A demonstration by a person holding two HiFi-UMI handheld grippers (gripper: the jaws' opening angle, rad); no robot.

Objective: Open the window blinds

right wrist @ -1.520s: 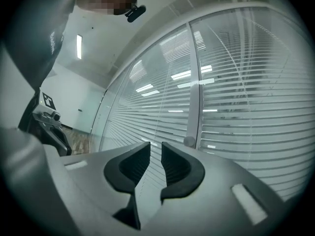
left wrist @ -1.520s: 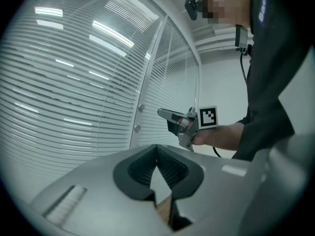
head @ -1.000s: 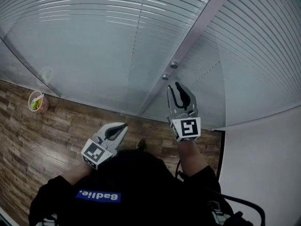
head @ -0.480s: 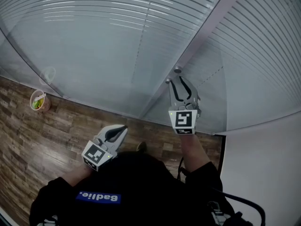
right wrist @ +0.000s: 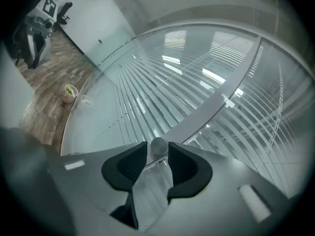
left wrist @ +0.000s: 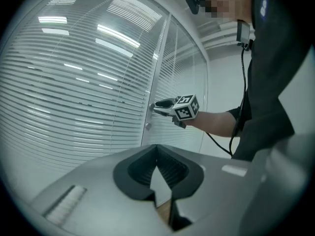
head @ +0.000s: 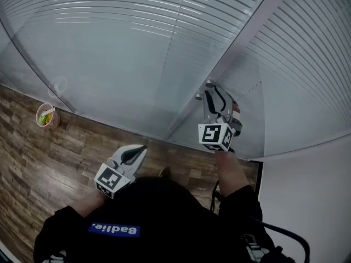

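Stands close to a glass wall with the window blinds just behind the glass. Long thin slats there, each one lying level and running side to side, stacked one over the next. Between two panes, a pale post going straight up and down, with two small round silver knobs on it, one above the other, both sticking out from the post into the room.

Holds the right gripper up to the top knob, pointing nearly level at the post and tipped over on one side. Jaws apart, having just been opening, with the top knob right between the tips. Very near both tips, with a thin gap on one side, so not squeezing it. Just below the jaws, the lower knob, free.

Holds the left gripper low and well back from the glass, pointing toward it too. Jaws closed tip to tip, with nothing between them.

Down below, a brown wood floor and a small cup standing by the foot of the glass.
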